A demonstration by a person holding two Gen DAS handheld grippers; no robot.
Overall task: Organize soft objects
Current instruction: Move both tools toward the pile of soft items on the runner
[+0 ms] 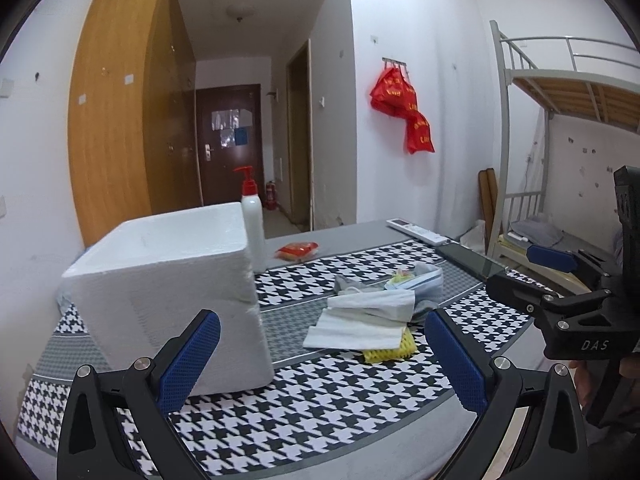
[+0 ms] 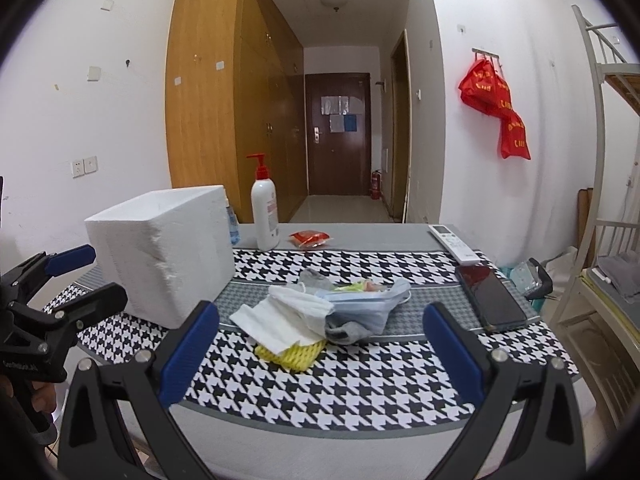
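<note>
A houndstooth-covered table (image 2: 340, 384) carries a foam box (image 2: 160, 256), pump bottle (image 2: 264, 212), remote (image 2: 454, 245), phone (image 2: 492, 300) and a pile of soft things (image 2: 316, 312).

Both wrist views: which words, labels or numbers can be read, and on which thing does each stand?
"DAS": white letters on the right gripper body, seen in the left wrist view.
Red bags on the wall hook: yellow print, too blurred to read.
Pump bottle label: too small to read.
Remote control: markings unreadable.

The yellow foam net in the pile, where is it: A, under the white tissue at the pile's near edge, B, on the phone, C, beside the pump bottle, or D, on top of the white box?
A: the yellow foam net pokes out from under the white tissue at the pile's near edge.
</note>
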